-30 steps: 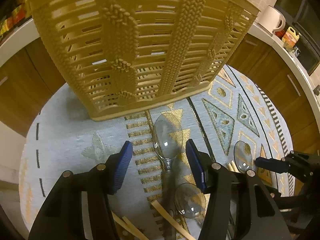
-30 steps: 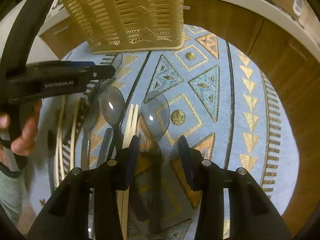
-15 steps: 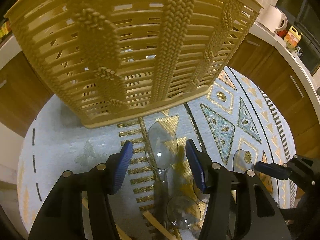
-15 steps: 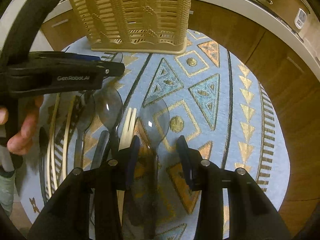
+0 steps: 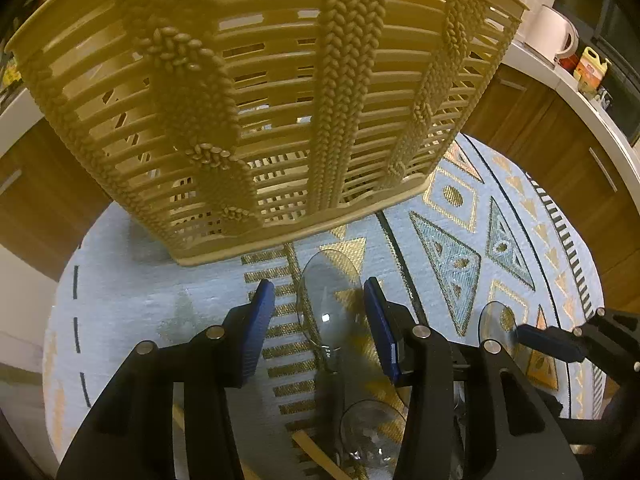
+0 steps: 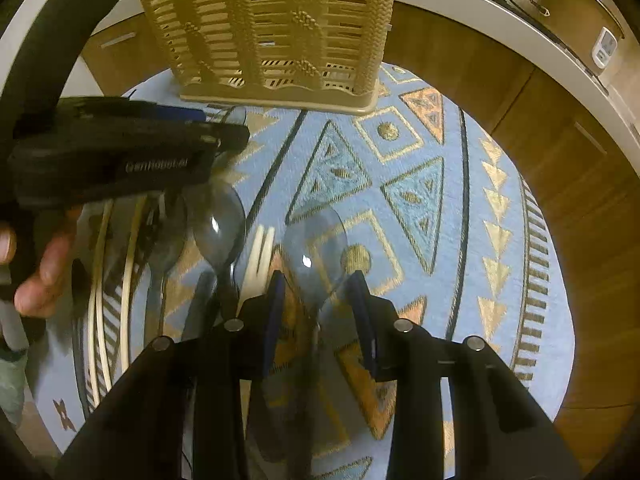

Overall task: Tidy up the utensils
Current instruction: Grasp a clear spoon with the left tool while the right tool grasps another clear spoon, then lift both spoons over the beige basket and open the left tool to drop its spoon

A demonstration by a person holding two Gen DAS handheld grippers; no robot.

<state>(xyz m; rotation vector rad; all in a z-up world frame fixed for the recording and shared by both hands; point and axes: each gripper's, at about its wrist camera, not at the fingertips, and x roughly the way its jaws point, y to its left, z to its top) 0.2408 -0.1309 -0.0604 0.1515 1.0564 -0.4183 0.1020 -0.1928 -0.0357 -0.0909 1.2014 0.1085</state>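
While both grippers hang just short of the slatted basket (image 5: 280,100), the left gripper (image 5: 320,312) and right gripper (image 6: 318,292) each straddle a clear spoon (image 5: 328,304), jaws parted; whether either grips is unclear. Next, seemingly: lift spoons into the basket. The left gripper's side reads roughly "GenRobot.AI".

The right tool (image 6: 318,312) is straddling a clear spoon (image 6: 316,250) lying on the patterned mat (image 6: 460,200), fingers apart; the slatted basket (image 6: 276,28) is standing beyond.
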